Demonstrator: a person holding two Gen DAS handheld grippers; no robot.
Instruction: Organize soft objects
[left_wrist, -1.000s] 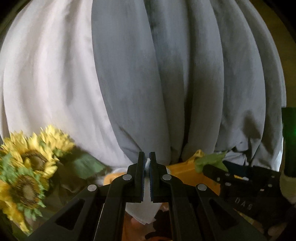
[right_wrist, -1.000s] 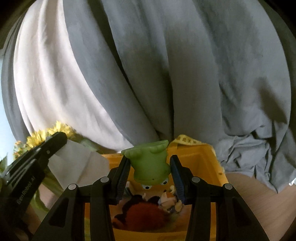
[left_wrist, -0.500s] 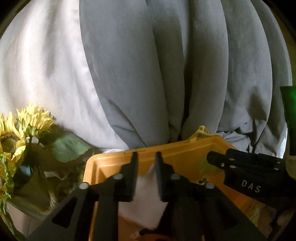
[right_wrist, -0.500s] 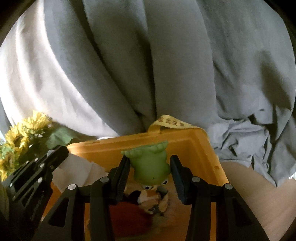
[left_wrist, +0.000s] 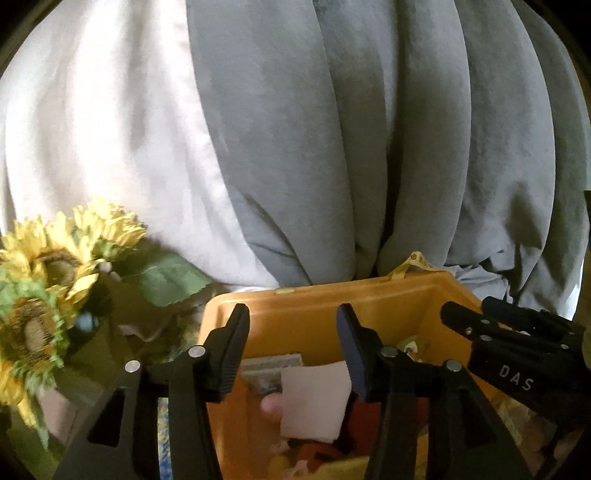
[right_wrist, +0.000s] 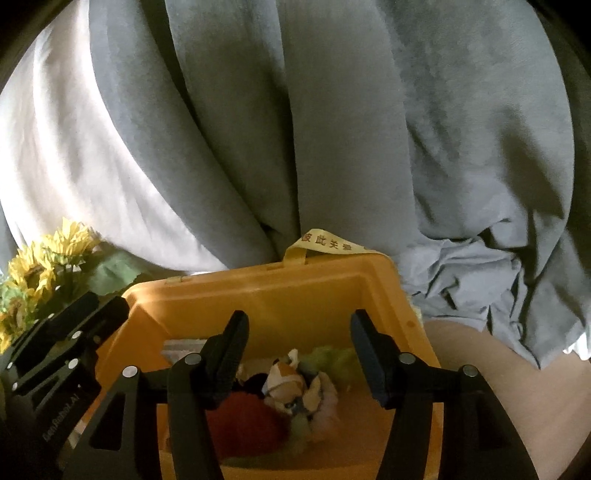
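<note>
The white cloth (left_wrist: 314, 402) and green frog toy (right_wrist: 334, 360) lie loose in the orange bin (right_wrist: 295, 295), both light and squashy, best pinched mid-body. Left gripper (left_wrist: 291, 343) and right gripper (right_wrist: 297, 345) have just been opening, empty. Sunflowers (left_wrist: 55, 258) at nine o'clock.

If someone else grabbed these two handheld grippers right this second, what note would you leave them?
Left gripper: jaws have just been opening, nothing pinched; the pale cloth lies below them in the orange bin.
Right gripper: jaws have just been opening, nothing between them; the green plush lies blurred in the bin, near the red plush and the small orange-and-white toy.
Done: both items released over the bin.
Left: pull both grippers back; whether more soft things wait outside the bin is not visible. The sunflowers beside the bin are untouched.
</note>
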